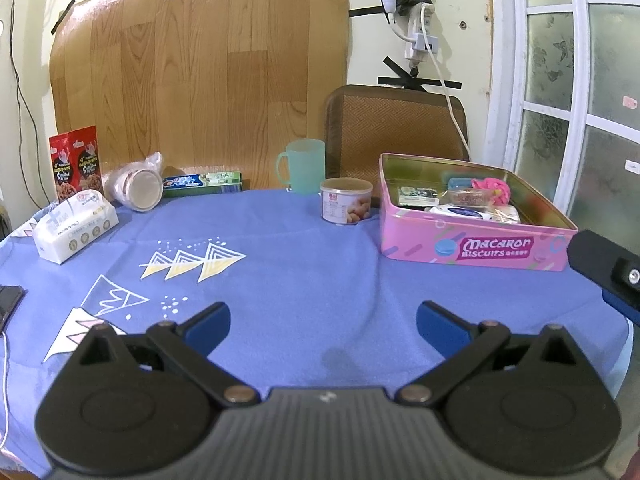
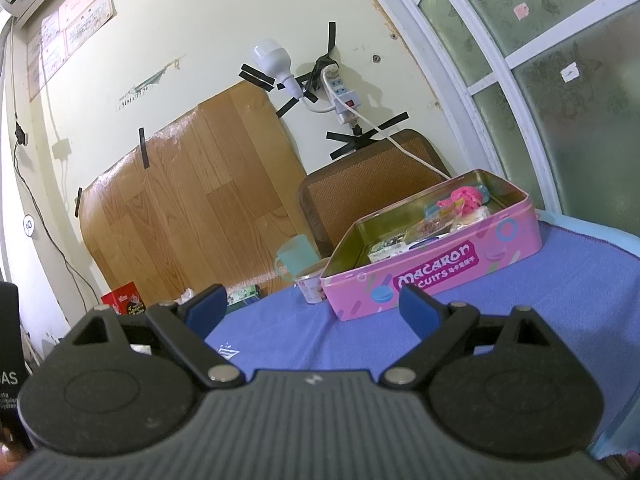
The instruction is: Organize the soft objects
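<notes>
Tools: left tool (image 1: 323, 322) and right tool (image 2: 312, 308), both spread wide with nothing between the fingers; each hangs over the blue cloth of the desk (image 1: 304, 280), seemingly between grasps.
Collecting tin: pink biscuit tin (image 1: 476, 250), ahead and to the right of the left tool, directly ahead of the right tool; lid off, so items can be dropped in from above.
Tin contents: pink knitted piece (image 1: 490, 188) in the far corner, with small packets and a tub beside it; exact kinds too small to tell. Judged to be soft goods already sorted.
Tissue pack: white soft pack (image 1: 74, 226), ahead and far left of the left tool, near the desk edge, well apart from the tin; a likely next item, on the left tool's side.
Bagged cups: stack in clear plastic (image 1: 138, 186), lying on its side just beyond the tissue pack.
Hard goods: nut can (image 1: 346, 200) just left of the tin, green mug (image 1: 304, 166) behind it, toothpaste box (image 1: 202, 184) and red snack box (image 1: 76, 162) at the back; probably left out because rigid.
Progress: partly done, by this reading.
</notes>
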